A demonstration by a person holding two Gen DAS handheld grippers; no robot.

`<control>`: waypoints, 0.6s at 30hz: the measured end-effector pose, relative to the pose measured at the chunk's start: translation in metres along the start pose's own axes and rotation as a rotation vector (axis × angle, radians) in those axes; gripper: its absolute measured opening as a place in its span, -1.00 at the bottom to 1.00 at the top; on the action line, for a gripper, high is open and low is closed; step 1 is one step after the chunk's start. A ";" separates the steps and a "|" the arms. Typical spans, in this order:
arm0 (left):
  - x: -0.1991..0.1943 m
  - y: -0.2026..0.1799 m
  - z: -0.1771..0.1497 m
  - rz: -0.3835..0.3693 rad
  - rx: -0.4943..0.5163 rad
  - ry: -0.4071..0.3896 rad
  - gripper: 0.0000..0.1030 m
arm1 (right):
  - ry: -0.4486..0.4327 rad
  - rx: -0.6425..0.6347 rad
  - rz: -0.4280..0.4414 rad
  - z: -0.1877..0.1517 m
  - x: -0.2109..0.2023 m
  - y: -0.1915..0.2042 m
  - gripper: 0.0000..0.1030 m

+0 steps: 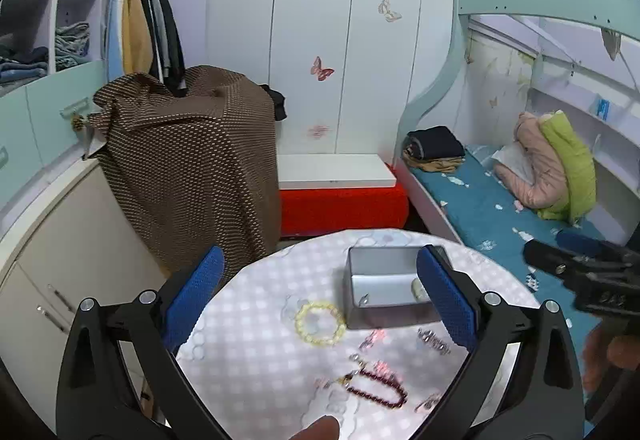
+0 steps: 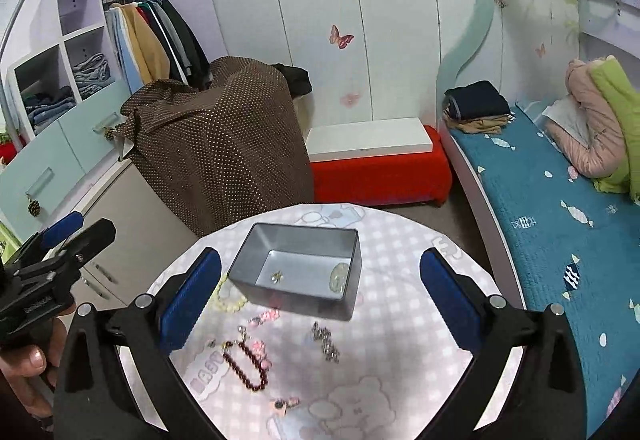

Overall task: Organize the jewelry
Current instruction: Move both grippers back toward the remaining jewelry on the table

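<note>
- The round table (image 2: 400, 380) carried a pale checked cloth; all the jewelry lay on it or in the box.
- The grey metal box (image 2: 296, 272) stood open toward the far side of the table; a small charm (image 2: 277, 276) and a pale round piece (image 2: 339, 275) lay on its floor.
- The left gripper (image 1: 320, 300) hung above the table with its blue-padded fingers (image 1: 192, 296) wide apart and nothing between them; in its own view the box sat just inside the right finger.
- The right gripper (image 2: 320, 300) also had its fingers spread wide and held nothing; the box lay between and beyond its fingertips.
- The yellow bead bracelet (image 1: 320, 322) lay just left of the box, between the left gripper's fingers.
- The dark red bead bracelet (image 2: 246, 366) lay nearer the person, close to the right gripper's left finger.
- The silver chain (image 2: 326, 342) lay on the cloth in front of the box, apart from both bracelets.
</note>
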State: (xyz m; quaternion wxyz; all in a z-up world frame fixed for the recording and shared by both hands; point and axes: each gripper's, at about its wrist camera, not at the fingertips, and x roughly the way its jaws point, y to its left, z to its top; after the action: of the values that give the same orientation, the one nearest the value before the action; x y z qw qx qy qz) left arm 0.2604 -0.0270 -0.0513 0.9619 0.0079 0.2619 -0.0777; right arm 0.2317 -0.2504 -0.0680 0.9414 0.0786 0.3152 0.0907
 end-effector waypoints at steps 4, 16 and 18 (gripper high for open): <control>-0.006 0.001 -0.022 0.027 -0.001 0.017 0.88 | 0.004 -0.014 -0.014 -0.016 -0.009 0.003 0.86; 0.016 0.006 -0.102 0.102 0.025 0.155 0.88 | 0.111 -0.047 -0.021 -0.078 0.000 0.010 0.86; 0.022 0.005 -0.109 0.111 0.044 0.167 0.88 | 0.130 -0.047 -0.020 -0.086 0.003 0.009 0.86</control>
State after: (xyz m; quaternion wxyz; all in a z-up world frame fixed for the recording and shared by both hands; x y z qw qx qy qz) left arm 0.2244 -0.0193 -0.1567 0.9391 0.0502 0.3388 -0.0290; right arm 0.1810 -0.2328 -0.1353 0.9214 0.0472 0.3741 0.0936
